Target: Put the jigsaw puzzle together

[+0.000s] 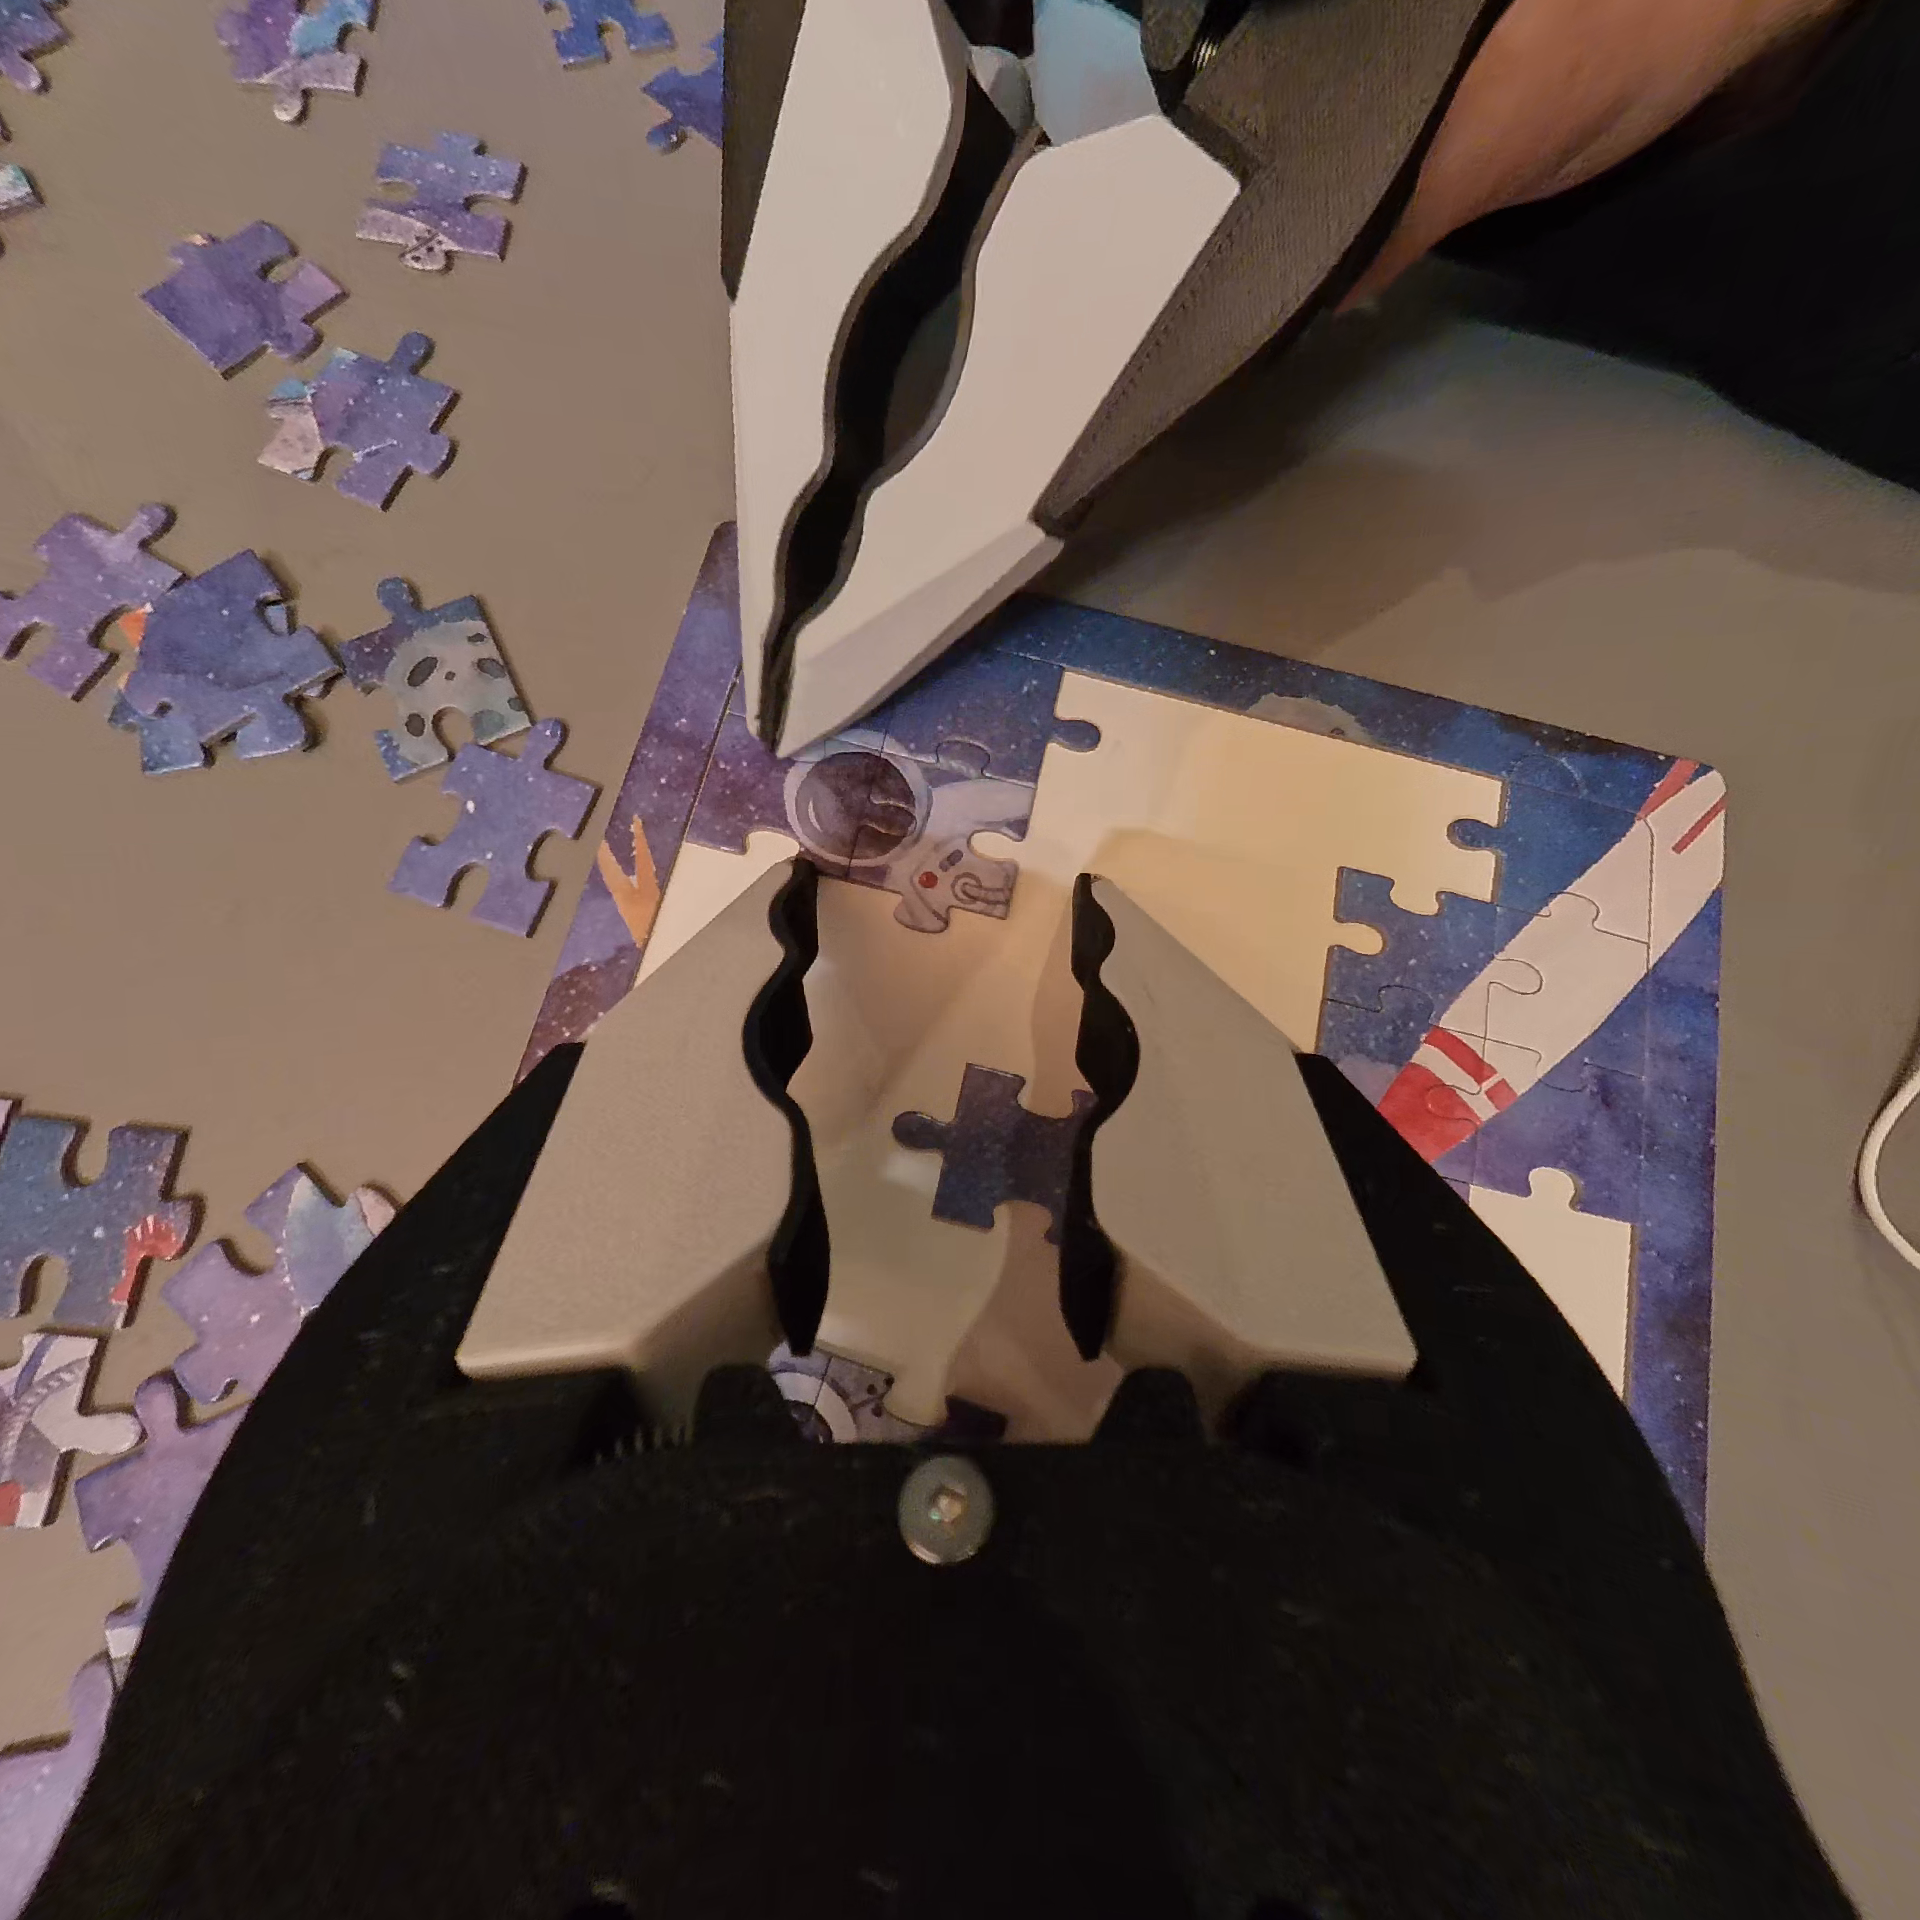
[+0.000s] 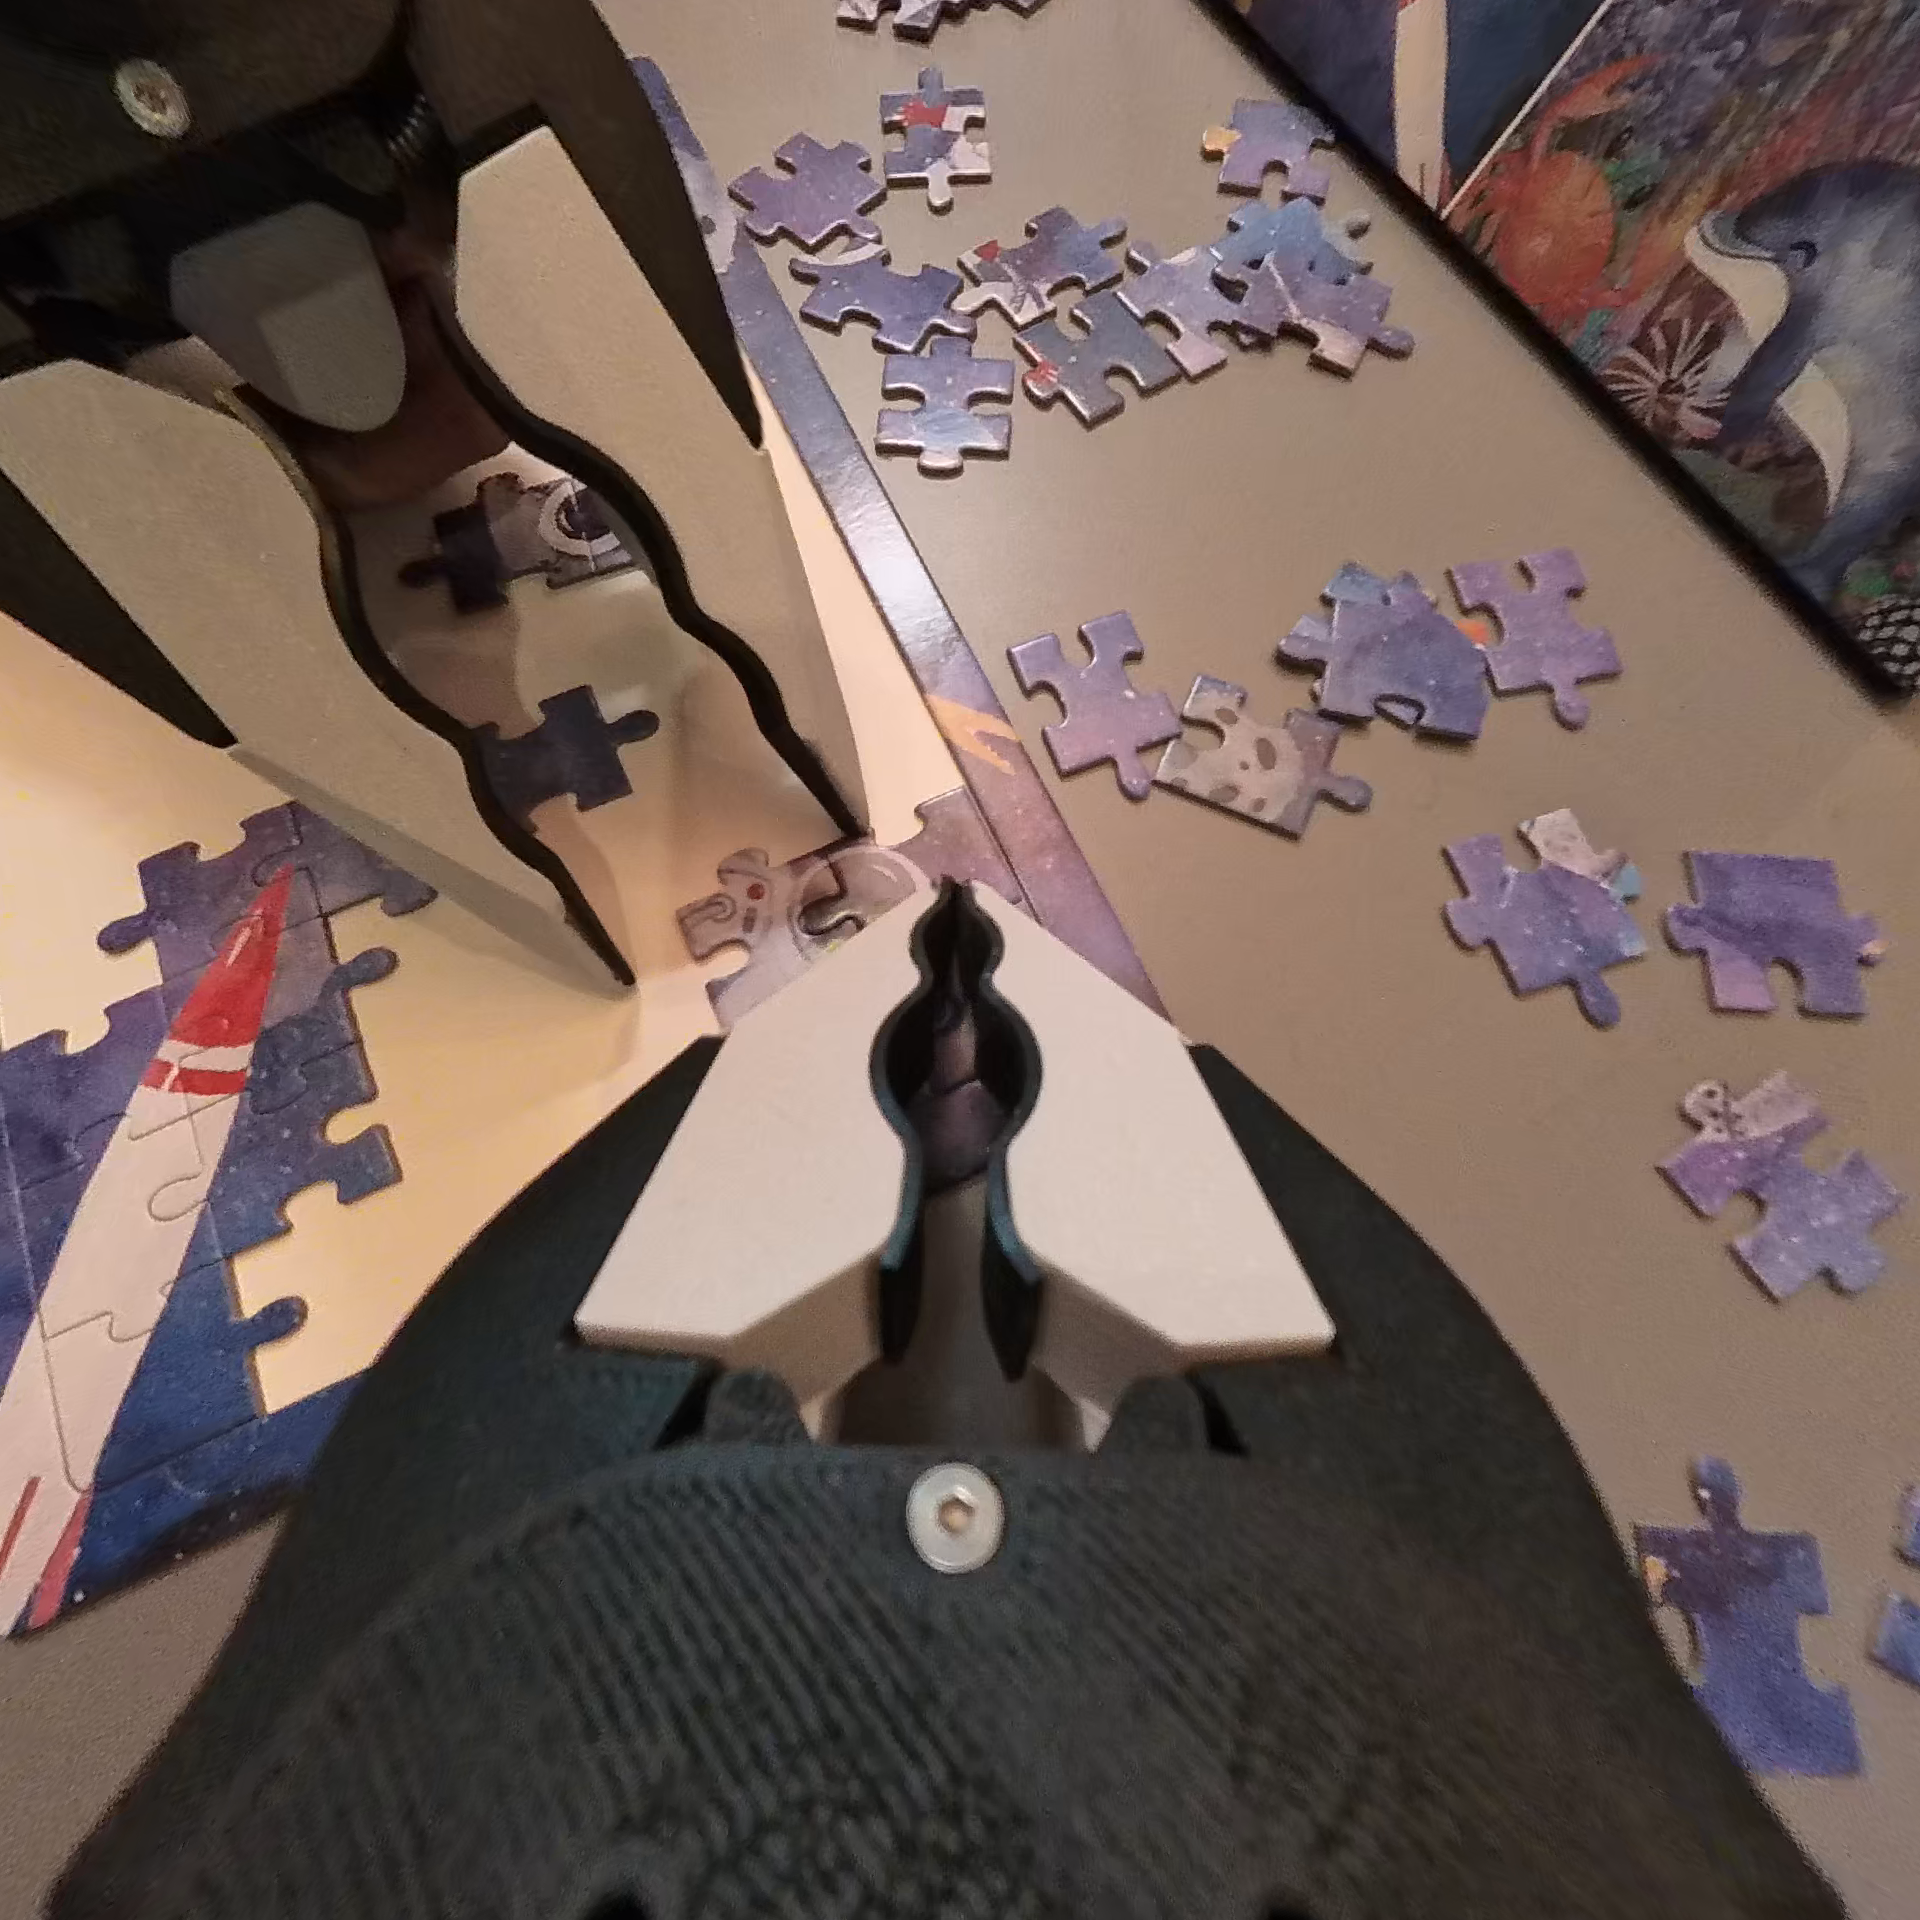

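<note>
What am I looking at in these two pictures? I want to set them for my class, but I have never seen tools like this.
These are two hand-held grabbing tools, one per hand, each with two fingers and a camera looking along them, so each picture is one tool's own view. In the left tool's view, the left gripper has its fingers apart over the white puzzle tray, holding nothing; a loose dark blue piece lies on the tray beneath them. The right gripper has its fingers shut, tips resting on the astronaut pieces fitted in the tray's corner. A rocket section is already assembled. Loose purple pieces lie scattered on the grey table.
</note>
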{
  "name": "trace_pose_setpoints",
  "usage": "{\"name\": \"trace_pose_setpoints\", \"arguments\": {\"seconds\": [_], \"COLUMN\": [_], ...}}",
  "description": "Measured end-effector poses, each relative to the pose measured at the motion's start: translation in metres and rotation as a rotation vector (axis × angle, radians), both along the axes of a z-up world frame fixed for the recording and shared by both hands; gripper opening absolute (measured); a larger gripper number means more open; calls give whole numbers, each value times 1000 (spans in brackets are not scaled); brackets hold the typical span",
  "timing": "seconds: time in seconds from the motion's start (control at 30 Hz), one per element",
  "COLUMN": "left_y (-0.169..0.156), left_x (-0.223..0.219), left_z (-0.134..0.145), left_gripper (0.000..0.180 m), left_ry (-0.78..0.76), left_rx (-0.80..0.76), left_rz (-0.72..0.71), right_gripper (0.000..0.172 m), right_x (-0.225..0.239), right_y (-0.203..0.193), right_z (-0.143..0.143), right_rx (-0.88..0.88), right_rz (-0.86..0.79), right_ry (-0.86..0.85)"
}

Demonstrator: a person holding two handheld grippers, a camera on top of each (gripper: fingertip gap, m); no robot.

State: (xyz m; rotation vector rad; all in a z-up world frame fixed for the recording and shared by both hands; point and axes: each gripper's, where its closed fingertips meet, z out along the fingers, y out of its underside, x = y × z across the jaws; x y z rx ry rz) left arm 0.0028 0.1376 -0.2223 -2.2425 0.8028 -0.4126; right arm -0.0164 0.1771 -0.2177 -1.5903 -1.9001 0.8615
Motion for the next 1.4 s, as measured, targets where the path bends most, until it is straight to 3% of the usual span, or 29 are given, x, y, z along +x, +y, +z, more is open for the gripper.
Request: {"name": "trace_pose_setpoints", "arguments": {"seconds": [0.27, 0.5, 0.6, 0.73, 0.97, 1.13, 1.4], "left_y": [0, 0, 0, -2, 15, 33, 30], "left_x": [0, 0, 0, 2, -23, -75, -127], "left_z": [0, 0, 0, 3, 44, 84, 116], "left_gripper": [48, 48, 48, 55, 55, 35, 12], "left_ry": [0, 0, 2, -36, -166, -301, -399], "left_rx": [0, 0, 2, -18, 113, 285, 440], "left_rz": [0, 0, 0, 9, 124, 350, 505], "right_gripper": [0, 0, 0, 0, 0, 0, 0], "right_x": [20, 24, 24, 17, 20, 27, 30], "right_y": [20, -22, -19, -1, 39, 64, 76], "right_z": [0, 0, 1, 22, 63, 83, 92], "right_rx": [-55, -88, -64, -13, 2, -23, -63], "right_rz": [-65, 155, 151, 83, -87, -209, -280], "right_ry": [-52, -65, -67, 56, 270, 380, 450]}}
